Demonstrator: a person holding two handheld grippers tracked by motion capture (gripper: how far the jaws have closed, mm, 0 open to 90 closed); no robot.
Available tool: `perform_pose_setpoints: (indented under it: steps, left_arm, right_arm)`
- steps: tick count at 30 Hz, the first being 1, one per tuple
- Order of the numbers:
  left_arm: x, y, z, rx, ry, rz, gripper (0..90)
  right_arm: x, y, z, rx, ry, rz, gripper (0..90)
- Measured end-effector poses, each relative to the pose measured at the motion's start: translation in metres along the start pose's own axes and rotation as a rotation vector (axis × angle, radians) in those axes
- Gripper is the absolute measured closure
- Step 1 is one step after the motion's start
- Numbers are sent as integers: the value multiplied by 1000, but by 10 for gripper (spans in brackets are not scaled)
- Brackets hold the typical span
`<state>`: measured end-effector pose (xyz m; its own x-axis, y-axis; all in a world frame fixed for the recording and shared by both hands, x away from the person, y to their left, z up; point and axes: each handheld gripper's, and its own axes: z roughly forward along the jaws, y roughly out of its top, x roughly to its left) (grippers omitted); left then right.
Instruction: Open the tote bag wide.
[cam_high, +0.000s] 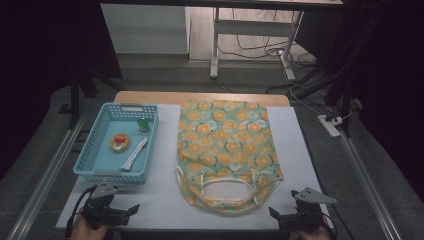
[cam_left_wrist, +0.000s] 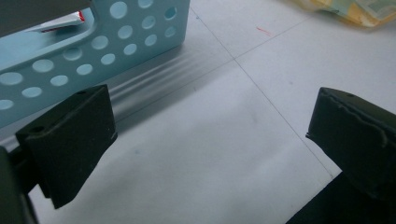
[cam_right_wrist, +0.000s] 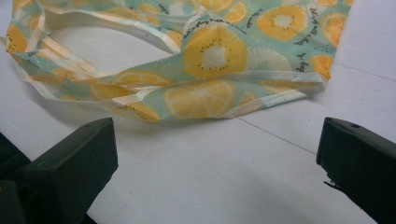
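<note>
A tote bag (cam_high: 225, 145) printed with orange citrus slices lies flat on the white mat, its looped handles (cam_high: 222, 192) toward the near edge. My left gripper (cam_high: 131, 210) rests at the near left corner, just in front of a blue basket (cam_high: 90, 150). In the left gripper view it (cam_left_wrist: 212, 107) stands open over bare mat, with the basket's wall (cam_left_wrist: 93, 42) close ahead. My right gripper (cam_high: 275, 214) sits at the near right, beside the bag's handles. In the right gripper view it (cam_right_wrist: 217, 130) is open and empty, and the bag's handle end (cam_right_wrist: 215, 51) lies just beyond the jaws.
Inside the basket are a small green-capped item (cam_high: 144, 124), a round yellow and red item (cam_high: 120, 142) and a long white packet (cam_high: 135, 154). The mat (cam_high: 165, 200) covers a wooden table. Cables and a power strip (cam_high: 330, 125) lie on the floor at right.
</note>
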<state>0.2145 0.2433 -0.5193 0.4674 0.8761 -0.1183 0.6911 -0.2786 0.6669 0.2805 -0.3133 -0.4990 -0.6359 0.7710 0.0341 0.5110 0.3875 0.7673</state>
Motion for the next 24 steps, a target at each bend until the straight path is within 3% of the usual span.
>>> perform_pose_setpoints:
  steps: [24]
  left_arm:
    - [1,0,1,11,-41,15,6]
  right_arm:
    - [3,1,1,9,2,-30,0]
